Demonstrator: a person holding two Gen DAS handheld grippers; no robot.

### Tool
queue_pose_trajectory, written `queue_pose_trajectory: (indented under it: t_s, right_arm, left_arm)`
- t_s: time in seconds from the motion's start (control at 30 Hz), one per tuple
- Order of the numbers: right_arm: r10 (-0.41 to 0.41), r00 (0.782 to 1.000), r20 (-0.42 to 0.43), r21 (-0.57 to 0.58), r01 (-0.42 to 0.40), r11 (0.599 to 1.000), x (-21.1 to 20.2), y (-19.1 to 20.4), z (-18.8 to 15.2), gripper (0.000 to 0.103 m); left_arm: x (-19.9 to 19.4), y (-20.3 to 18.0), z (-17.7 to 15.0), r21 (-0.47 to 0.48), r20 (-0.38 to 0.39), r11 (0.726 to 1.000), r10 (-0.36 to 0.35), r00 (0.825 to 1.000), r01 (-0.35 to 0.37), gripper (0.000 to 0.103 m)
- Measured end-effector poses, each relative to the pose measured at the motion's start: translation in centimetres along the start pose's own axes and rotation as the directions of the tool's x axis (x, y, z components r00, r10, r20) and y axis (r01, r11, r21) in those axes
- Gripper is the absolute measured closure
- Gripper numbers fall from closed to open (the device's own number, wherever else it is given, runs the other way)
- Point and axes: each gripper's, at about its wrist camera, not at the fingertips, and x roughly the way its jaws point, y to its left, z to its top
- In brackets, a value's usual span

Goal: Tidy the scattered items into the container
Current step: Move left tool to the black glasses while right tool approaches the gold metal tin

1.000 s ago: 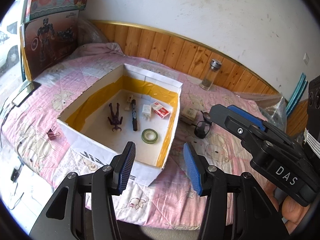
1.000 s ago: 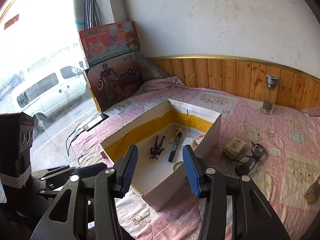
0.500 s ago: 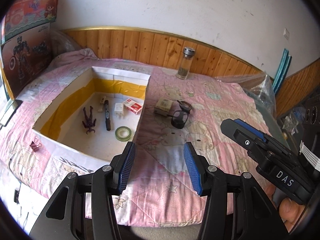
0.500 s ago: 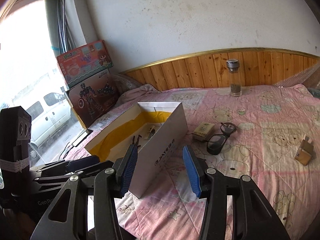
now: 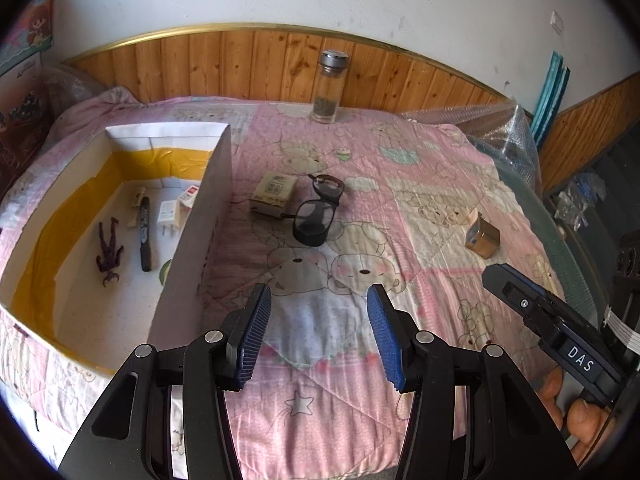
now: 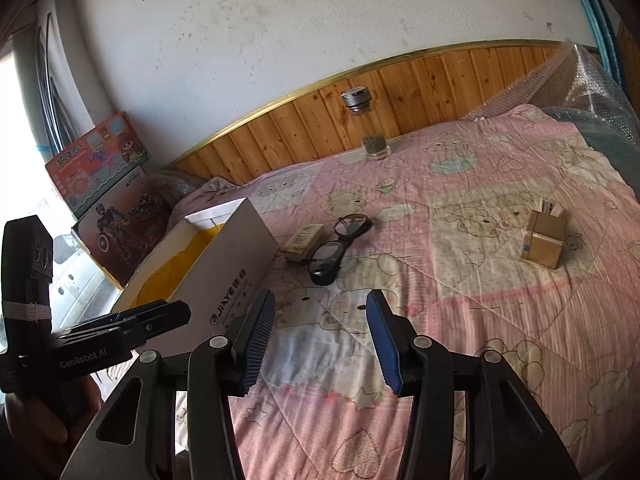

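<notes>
Bright daylight enters from a blown-out window [image 6: 16, 128] at the left in the right wrist view. Both pictures are sharp, with short soft shadows, strong fisheye bending and black vignetted corners.

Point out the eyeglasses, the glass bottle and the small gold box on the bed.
eyeglasses [image 5: 309, 221]: left wrist view, on the near lens.
glass bottle [image 5: 329, 90]: left wrist view, on its clear body.
small gold box [image 6: 543, 240]: right wrist view, on its front face.

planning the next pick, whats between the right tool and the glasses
Only bare pink quilt lies between the right tool and the glasses, as the right wrist view shows.
</notes>
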Motion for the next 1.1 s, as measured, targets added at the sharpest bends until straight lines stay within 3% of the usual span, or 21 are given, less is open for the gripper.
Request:
queue_pose_trajectory:
  t_s: [0.23, 0.47, 0.7, 0.9, 1.1]
  right_arm:
    - [-0.098, 0.995, -0.005, 0.05, 0.098, 0.994, 0.3, -5.7, 1.7, 0.054]
    - [-0.214, 0.977, -0.018, 0.042, 0.215, 0.976, 0.5, -11.7, 3.5, 0.053]
    - [-0.319, 0.946, -0.064, -0.06, 0.315, 0.947, 2.2, -16.8, 5.0, 0.034]
    - [-0.348, 0.93, -0.118, -0.197, 0.322, 0.926, 5.4, -19.9, 6.5, 0.027]
    - [-0.298, 0.937, -0.182, -0.344, 0.223, 0.912, 8.4, -20.5, 6.7, 0.025]
  left_arm:
    - [4.8, -1.4, 3.0, 0.002, -0.042, 1.0, -0.014, 0.999, 0.014, 0.05]
    - [11.5, -2.2, 6.2, 0.0, -0.119, 0.999, -0.039, 0.992, 0.04, 0.05]
    - [17.2, -2.3, 8.7, 0.029, -0.158, 1.0, 0.01, 0.987, -0.006, 0.05]
    - [21.8, -2.4, 9.8, 0.066, -0.204, 0.997, 0.057, 0.977, -0.044, 0.05]
    - [25.1, -1.6, 9.8, 0.063, -0.226, 0.994, 0.105, 0.968, -0.093, 0.045]
